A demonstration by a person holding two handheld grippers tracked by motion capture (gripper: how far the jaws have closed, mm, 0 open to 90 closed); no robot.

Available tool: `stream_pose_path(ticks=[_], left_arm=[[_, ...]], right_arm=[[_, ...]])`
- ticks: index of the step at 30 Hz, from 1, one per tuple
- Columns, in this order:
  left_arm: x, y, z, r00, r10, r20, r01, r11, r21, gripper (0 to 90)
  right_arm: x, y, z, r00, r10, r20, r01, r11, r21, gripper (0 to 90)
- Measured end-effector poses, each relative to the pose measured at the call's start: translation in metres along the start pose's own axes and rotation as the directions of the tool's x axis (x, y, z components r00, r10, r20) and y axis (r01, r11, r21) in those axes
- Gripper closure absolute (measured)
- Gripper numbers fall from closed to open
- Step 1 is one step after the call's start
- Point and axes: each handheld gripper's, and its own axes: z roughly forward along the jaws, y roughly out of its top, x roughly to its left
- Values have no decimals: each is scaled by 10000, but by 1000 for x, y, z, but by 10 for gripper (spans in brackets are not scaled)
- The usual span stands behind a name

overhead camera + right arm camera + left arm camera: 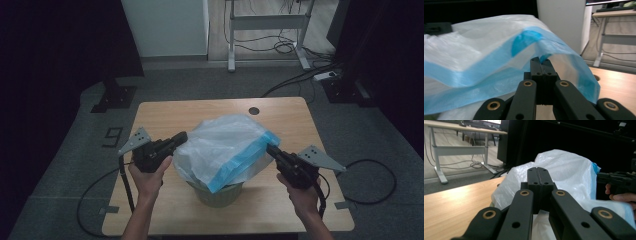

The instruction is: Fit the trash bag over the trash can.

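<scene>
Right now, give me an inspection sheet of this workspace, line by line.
Surface: wooden table, round grommet hole near its far edge.
Job's things: white plastic bag with a blue band spread over a small greenish bin, band edge hanging on the near side.
Clutter: nothing seen.
Grippers: left tongs shut on the bag's left edge; right tongs shut on the blue band at the right edge.
Cables: one trails from each gripper over the table edge to the floor; more lie under the far desk.
Surroundings: grey floor, white cabinet, desk frame, dark curtains at both sides.
</scene>
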Motion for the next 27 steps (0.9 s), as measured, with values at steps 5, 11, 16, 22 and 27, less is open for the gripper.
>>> stream_pose_path(ticks=[5,11,16,22,27], left_arm=[[6,2,-3,9997,-120,-199,115,9996,-242,900],[15,-6,-4,9989,-437,-176,434,9989,-185,899],[9,-21,-7,9989,-470,29,470,9989,43,899],[6,-38,-8,9984,-565,59,562,9976,413,899],[5,-45,-10,9983,-555,150,544,9964,647,898]], right_arm=[[-8,8,-1,9995,-190,263,190,9998,-7,895],[-10,18,-2,9985,-531,153,531,9986,3,894],[-10,20,-6,9985,-496,231,500,9986,-173,894],[-7,19,-6,9987,-492,141,494,9986,-165,894],[-6,16,-2,9991,-430,10,430,9990,-90,893]])
